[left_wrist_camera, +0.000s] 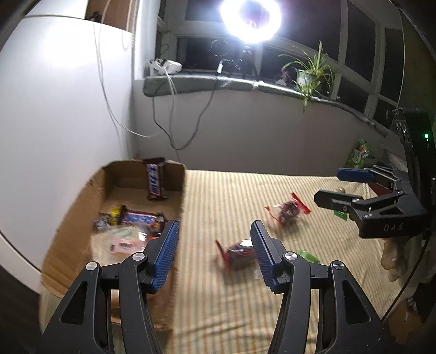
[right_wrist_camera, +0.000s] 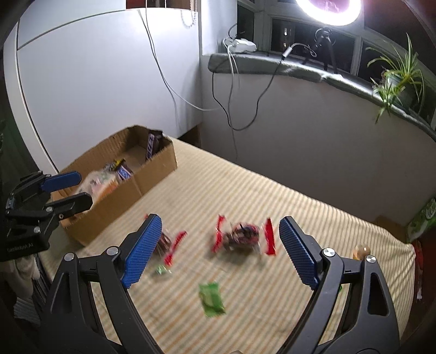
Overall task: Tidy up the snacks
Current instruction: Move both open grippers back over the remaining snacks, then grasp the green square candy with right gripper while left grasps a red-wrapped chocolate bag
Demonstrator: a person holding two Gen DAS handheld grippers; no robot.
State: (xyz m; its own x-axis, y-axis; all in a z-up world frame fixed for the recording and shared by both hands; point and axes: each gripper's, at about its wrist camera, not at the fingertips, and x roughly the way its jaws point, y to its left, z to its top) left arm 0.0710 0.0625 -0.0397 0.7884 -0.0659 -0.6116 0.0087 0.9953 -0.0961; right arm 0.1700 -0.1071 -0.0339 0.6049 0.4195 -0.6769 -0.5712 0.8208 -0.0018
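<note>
Both tongs stand open and hold nothing: the left tongs at the cardboard box's near right corner, the right tongs spread wide above a red-ended candy. By the look of it, the job is partly done: chocolate bars and packets lie in the box at left, while two red-ended candies and a green packet remain on the striped worktop.

A lit ring light and potted plant stand on the windowsill, cables trailing below.
</note>
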